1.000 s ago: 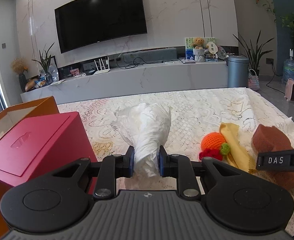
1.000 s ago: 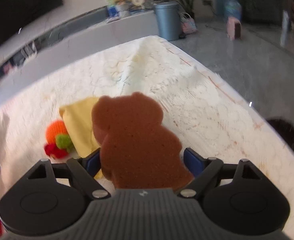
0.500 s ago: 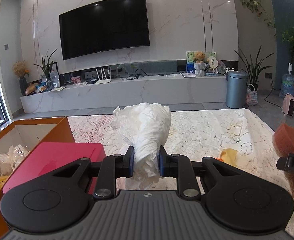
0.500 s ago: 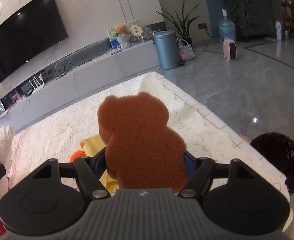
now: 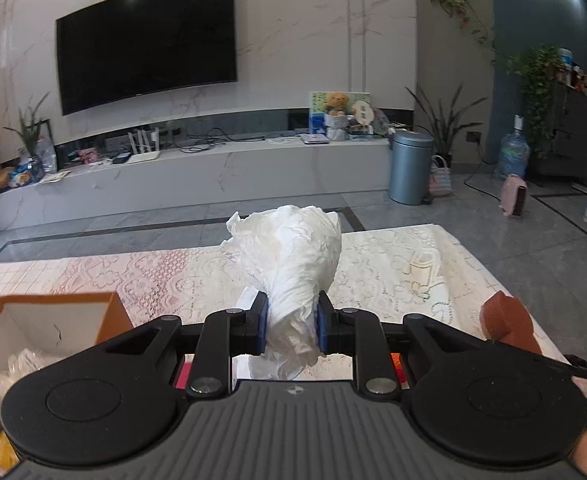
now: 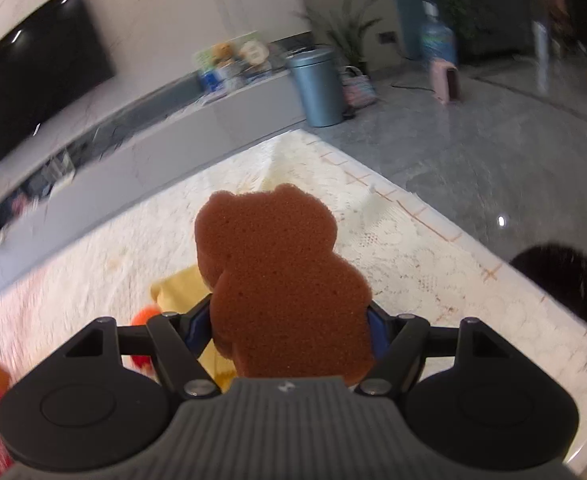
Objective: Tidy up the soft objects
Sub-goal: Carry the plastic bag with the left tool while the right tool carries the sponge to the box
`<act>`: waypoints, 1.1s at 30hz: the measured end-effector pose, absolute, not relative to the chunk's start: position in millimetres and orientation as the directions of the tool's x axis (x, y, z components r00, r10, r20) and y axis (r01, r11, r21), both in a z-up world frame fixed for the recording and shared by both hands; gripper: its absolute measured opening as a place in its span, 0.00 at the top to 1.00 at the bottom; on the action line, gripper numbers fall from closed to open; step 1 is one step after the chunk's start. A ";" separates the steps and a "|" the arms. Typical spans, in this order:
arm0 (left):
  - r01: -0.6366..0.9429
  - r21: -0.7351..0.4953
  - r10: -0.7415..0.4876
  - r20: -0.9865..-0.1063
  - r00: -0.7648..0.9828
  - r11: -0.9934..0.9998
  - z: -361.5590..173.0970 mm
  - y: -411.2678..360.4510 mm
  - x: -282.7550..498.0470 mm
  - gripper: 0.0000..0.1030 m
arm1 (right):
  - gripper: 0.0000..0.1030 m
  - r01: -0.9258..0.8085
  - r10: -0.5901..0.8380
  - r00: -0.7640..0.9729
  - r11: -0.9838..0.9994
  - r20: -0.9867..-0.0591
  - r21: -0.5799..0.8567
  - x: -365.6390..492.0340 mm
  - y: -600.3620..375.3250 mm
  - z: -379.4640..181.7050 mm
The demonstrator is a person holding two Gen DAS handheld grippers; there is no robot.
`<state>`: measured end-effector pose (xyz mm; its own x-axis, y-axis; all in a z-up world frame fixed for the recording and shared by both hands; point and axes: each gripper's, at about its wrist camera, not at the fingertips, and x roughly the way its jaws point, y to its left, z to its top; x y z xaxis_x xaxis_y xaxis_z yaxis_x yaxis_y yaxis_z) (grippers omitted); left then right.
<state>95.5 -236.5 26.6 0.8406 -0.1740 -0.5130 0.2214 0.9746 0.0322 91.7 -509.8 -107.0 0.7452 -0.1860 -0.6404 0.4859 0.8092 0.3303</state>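
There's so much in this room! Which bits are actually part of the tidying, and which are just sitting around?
In use: white crumpled bag in left gripper; brown bear sponge in right gripper; orange box.

Sitting around: television, grey bin, water jug.

**Two soft things in your grip, more on the cloth**

You hold a crumpled white plastic bag (image 5: 289, 256) pinched at its narrow end, its puffed, wrinkled bulk pointing forward and up, clear of the table. In your other grip sits a brown bear-shaped sponge (image 6: 281, 280), flat face up, head and two round ears pointing away from you, its lower body squeezed at both sides. Beneath and left of the sponge you can see a yellow cloth (image 6: 181, 292) lying on the lace tablecloth, partly hidden by the sponge. Just left of that cloth lies an orange knitted toy (image 6: 145, 316) with a red part, mostly hidden, so its pose is unclear.
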 end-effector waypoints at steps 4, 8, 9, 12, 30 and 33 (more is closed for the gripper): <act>0.275 0.066 -0.204 -0.514 0.833 0.959 44.4 -216.6 103.6 0.75 | 0.30 0.487 -0.201 0.761 0.805 -0.616 0.339 101.0 -493.3 -90.9; 0.337 0.159 -0.211 -0.521 0.827 0.928 55.8 -193.6 113.6 0.75 | 0.29 0.408 -0.105 0.794 0.823 -0.598 0.397 123.5 -465.4 -65.9; 0.343 0.182 -0.207 -0.516 0.831 0.922 57.6 -187.4 115.0 0.75 | 0.29 0.367 -0.046 0.809 0.818 -0.585 0.443 130.2 -459.0 -60.9; 0.312 0.236 -0.155 -0.513 0.844 0.920 62.0 -159.1 118.4 0.75 | 0.29 0.297 0.092 0.834 0.757 -0.544 0.583 145.4 -438.7 -45.6; 0.064 0.220 0.053 -0.485 0.873 0.973 88.2 1.9 97.2 0.75 | 0.30 -0.084 0.472 0.775 0.736 -0.420 0.672 124.6 -199.0 19.7; 0.066 0.166 0.023 -0.485 0.874 0.984 89.5 14.9 95.7 0.75 | 0.30 -0.134 0.502 0.736 0.765 -0.454 0.630 109.7 -163.4 17.3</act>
<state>95.7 14.9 89.5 0.8743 0.0234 -0.4848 0.0656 0.9840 0.1659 109.7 -163.4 17.3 0.7360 0.5025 -0.4537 -0.1340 0.7650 0.6299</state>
